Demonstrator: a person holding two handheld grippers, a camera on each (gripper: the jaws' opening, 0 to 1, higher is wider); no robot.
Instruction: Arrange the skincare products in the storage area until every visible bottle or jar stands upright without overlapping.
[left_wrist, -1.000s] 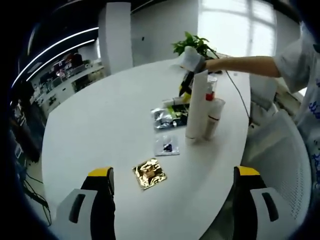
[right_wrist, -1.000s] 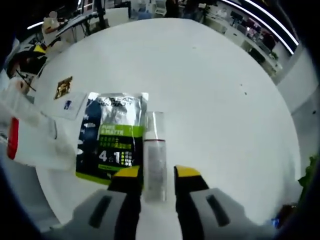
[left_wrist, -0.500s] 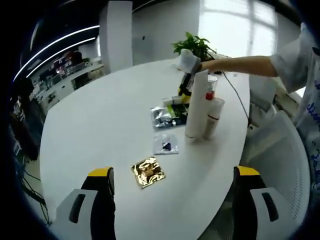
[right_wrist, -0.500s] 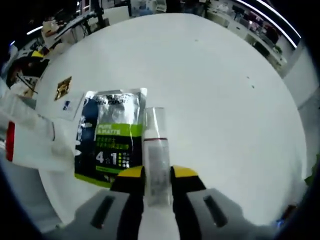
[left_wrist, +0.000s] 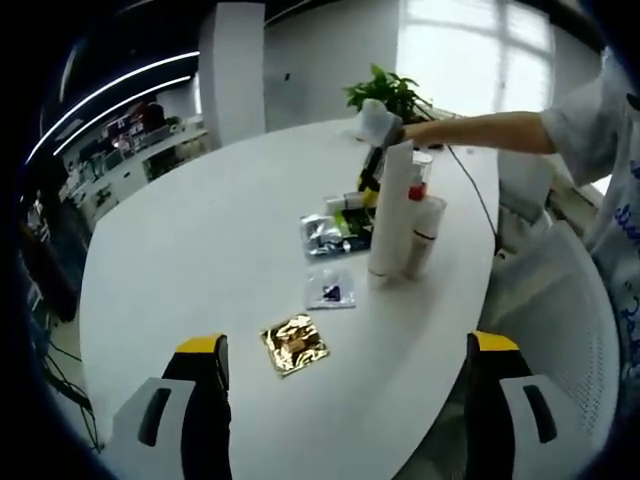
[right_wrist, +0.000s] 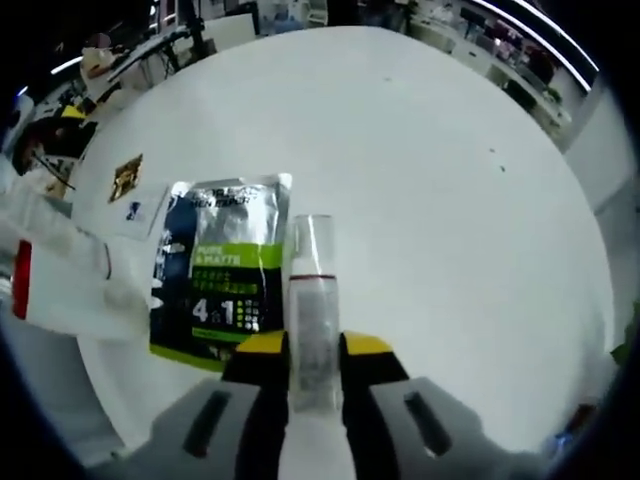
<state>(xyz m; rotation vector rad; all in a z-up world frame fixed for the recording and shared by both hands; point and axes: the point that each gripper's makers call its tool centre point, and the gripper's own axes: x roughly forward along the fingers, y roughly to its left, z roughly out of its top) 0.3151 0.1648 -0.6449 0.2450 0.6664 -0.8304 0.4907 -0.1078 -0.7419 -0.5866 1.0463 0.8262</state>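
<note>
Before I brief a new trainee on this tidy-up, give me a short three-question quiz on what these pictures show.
1. True or false: the right gripper is shut on the clear bottle.
2. Multiple choice: in the left gripper view, the gold foil sachet lies (A) on top of the tall white tube, (B) flat on the white table, nearer the camera than the small clear sachet, (C) between the left gripper's jaws.
3. Fill in: in the right gripper view, the flat pouch beside the clear bottle, the green and dark pouch, has a ____ band across it.

Key: 1 true; 2 B; 3 green.
</note>
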